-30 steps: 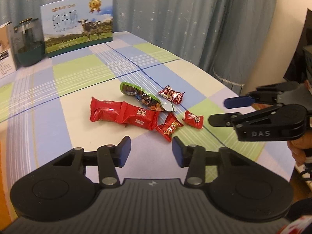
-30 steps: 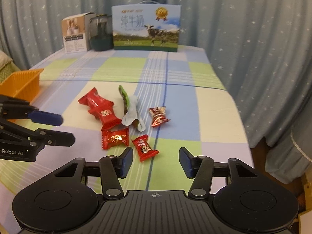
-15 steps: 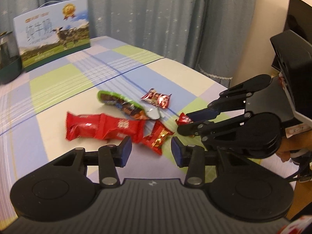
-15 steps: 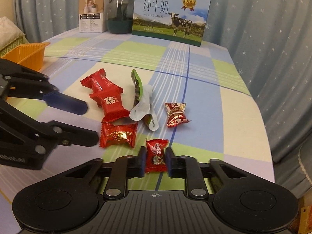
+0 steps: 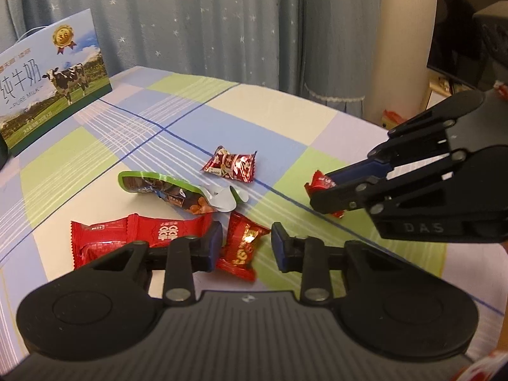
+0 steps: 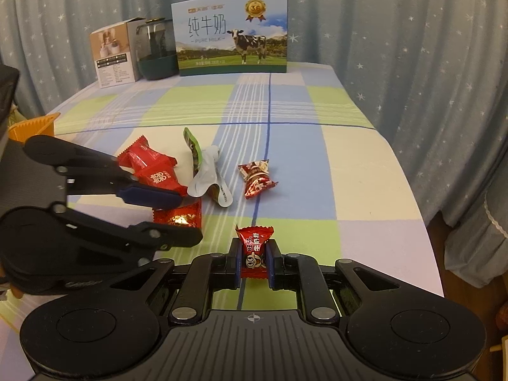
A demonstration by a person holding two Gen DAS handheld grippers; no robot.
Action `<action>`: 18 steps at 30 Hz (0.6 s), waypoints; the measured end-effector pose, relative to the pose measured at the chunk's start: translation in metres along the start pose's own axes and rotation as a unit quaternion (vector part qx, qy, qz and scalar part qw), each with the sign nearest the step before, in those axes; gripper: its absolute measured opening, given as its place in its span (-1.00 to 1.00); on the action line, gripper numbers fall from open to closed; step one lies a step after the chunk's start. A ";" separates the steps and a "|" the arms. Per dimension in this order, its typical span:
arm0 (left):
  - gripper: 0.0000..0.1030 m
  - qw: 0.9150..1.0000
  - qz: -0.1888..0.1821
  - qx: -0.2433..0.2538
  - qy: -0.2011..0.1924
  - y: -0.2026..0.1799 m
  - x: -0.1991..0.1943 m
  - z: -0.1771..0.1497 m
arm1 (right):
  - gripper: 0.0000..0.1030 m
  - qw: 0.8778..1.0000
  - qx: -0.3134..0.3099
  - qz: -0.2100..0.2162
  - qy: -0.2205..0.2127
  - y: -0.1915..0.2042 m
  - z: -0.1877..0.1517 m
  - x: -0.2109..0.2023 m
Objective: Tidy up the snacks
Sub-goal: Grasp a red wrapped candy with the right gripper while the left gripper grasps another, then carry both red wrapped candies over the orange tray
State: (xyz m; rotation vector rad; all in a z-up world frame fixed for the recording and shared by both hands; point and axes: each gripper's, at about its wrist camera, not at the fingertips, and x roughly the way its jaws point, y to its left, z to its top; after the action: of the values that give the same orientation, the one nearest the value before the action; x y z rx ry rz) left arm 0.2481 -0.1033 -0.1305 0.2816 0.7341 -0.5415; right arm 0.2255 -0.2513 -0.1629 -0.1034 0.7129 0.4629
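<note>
Candy point(image 6: 255, 251) sits clamped in your right gripper point(image 6: 253, 263) just above the table point(image 6: 355, 171), so centre your closing left gripper point(image 5: 244, 247) on the gold-printed red packet point(image 5: 242, 247) before lifting.

Left gripper point(image 5: 244, 247) closing around a red candy point(image 5: 242, 245) on the checked tablecloth point(image 5: 95, 158)
At right, right gripper point(image 5: 320, 192) clamped on a small red sweet point(image 5: 321, 181); green pouch point(image 5: 171, 190), long red packet point(image 5: 133, 235), milk carton point(image 5: 47, 79) beyond
</note>
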 end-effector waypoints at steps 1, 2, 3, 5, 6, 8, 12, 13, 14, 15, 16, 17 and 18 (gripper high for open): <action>-0.52 1.000 -0.001 0.003 0.003 -0.001 0.001 0.000 | -0.70 1.000 0.002 0.000 0.001 0.000 -0.001 0.000; -0.55 1.000 -0.001 0.004 0.007 -0.002 0.001 0.000 | -0.70 1.000 0.004 -0.001 0.001 -0.001 -0.003 0.000; -0.61 1.000 -0.001 0.004 0.012 -0.003 0.002 -0.001 | -0.70 1.000 0.008 -0.002 0.002 -0.001 -0.004 0.000; -0.62 1.000 -0.001 0.000 0.016 -0.004 0.001 -0.003 | -0.70 1.000 0.018 -0.002 0.003 -0.001 -0.005 0.001; -0.63 1.000 -0.002 -0.003 0.017 -0.006 -0.001 -0.004 | -0.70 1.000 0.024 -0.001 0.004 -0.001 -0.006 0.001; -0.64 1.000 -0.001 -0.012 0.020 -0.007 -0.005 -0.006 | -0.70 0.999 0.032 -0.001 0.004 -0.001 -0.006 0.000; -0.64 0.999 0.001 -0.045 0.016 -0.004 -0.020 -0.009 | -0.70 0.999 0.033 0.001 -0.001 0.002 -0.001 -0.008; -0.64 0.999 0.004 -0.052 0.015 -0.004 -0.024 -0.009 | -0.70 0.999 0.033 0.001 -0.004 0.003 0.001 -0.011; -0.64 0.998 0.007 -0.061 0.014 -0.003 -0.029 -0.009 | -0.70 0.999 0.033 0.002 -0.007 0.005 0.003 -0.015; -0.64 0.997 0.010 -0.070 0.013 -0.002 -0.035 -0.009 | -0.70 0.999 0.032 0.002 -0.010 0.006 0.006 -0.018; -0.64 0.997 0.012 -0.080 0.013 0.000 -0.041 -0.009 | -0.70 0.999 0.031 0.002 -0.012 0.008 0.009 -0.021; -0.64 0.996 0.014 -0.090 0.013 0.001 -0.046 -0.010 | -0.70 0.999 0.029 0.003 -0.015 0.011 0.012 -0.026; -0.64 0.995 0.017 -0.102 0.014 0.003 -0.053 -0.010 | -0.70 0.999 0.028 0.004 -0.017 0.014 0.015 -0.030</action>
State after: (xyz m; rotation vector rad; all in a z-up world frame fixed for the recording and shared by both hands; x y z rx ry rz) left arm 0.2119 -0.0770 -0.1006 0.1114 0.8037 -0.4270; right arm 0.2091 -0.2461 -0.1312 -0.0392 0.6925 0.4510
